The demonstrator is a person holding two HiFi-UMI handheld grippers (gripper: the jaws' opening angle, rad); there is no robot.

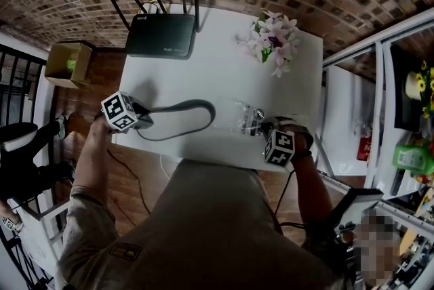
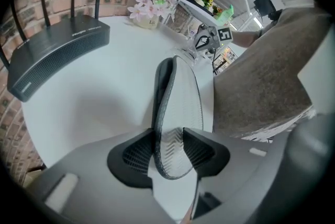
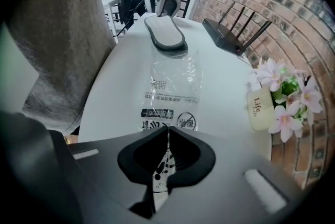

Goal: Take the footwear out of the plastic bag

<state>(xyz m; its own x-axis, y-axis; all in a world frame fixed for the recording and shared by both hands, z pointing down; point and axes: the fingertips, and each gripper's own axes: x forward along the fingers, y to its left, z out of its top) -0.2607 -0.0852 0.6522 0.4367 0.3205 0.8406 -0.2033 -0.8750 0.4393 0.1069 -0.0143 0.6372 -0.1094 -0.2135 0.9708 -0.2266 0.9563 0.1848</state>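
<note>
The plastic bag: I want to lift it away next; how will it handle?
Probably floppy: the bag lies flat and wrinkled on the table. Likely very light, being thin, clear and apparently empty. Perhaps slippery, though the right gripper pinches its edge.

Open tabletop (image 1: 224,75) between router (image 1: 161,34) and flowers (image 1: 274,41); footwear (image 1: 178,120) and plastic bag (image 1: 244,116) along near edge.

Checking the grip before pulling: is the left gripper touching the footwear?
Touching. In its own view the left gripper has both pads pressed against the footwear, one on each face, with no gap.
</note>
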